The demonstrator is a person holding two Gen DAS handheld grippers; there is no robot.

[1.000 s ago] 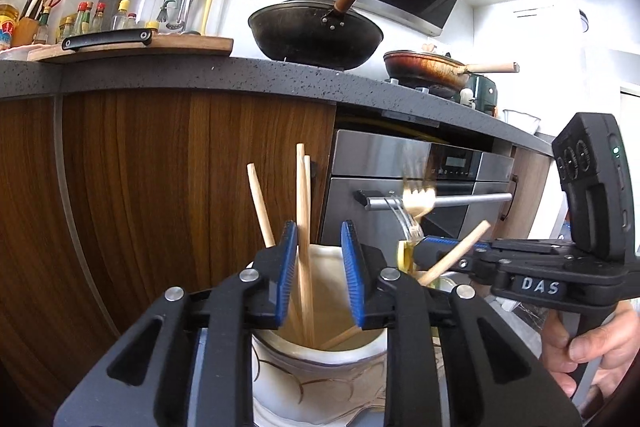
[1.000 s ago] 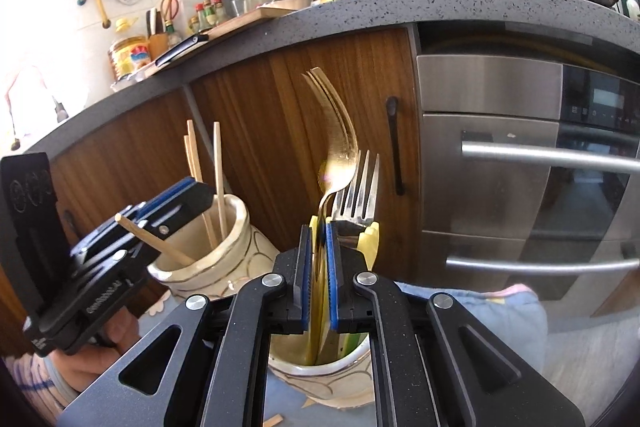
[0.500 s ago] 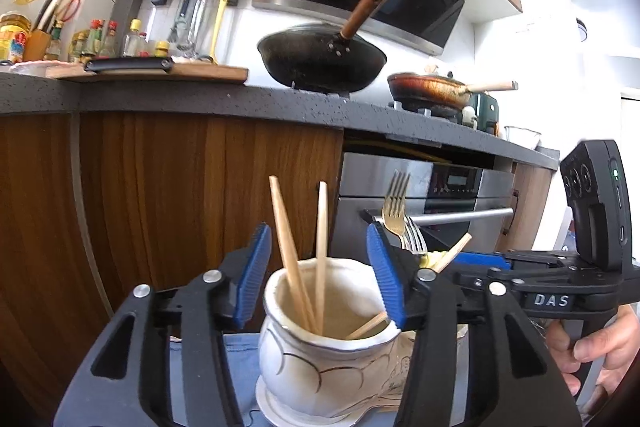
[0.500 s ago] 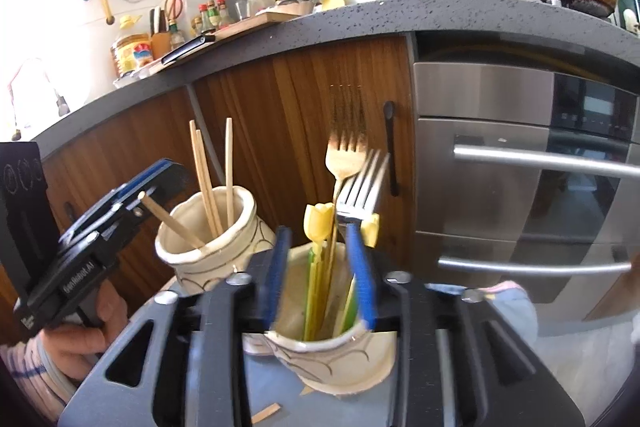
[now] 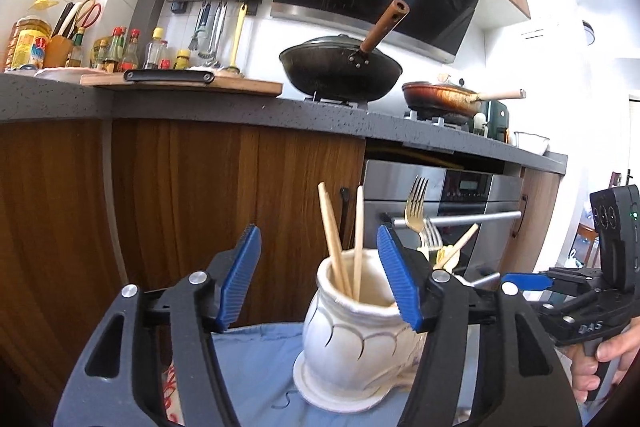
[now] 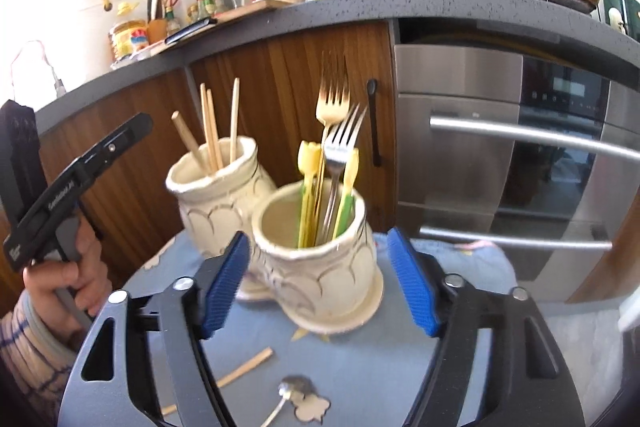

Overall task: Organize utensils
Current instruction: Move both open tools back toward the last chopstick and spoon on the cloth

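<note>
above the blue cloth (image 6: 360, 363), both tongs now stand apart and empty: left gripper (image 5: 320, 279) let go its chopsticks (image 5: 344, 247) into the left jar (image 5: 352, 331); right gripper (image 6: 320, 283) dropped the gold fork (image 6: 330, 107) into the right jar (image 6: 320, 259); a chopstick (image 6: 244, 373) and spoon (image 6: 290, 397) remain loose.

Two jars (image 6: 218, 195) (image 6: 320, 259) are set touching on the cloth-covered table (image 6: 400, 367). Chopsticks (image 6: 212, 135) are held in the left one, forks (image 6: 334, 131) in the right. A chopstick (image 6: 244, 367) and spoon (image 6: 290, 393) are laid before them.
</note>
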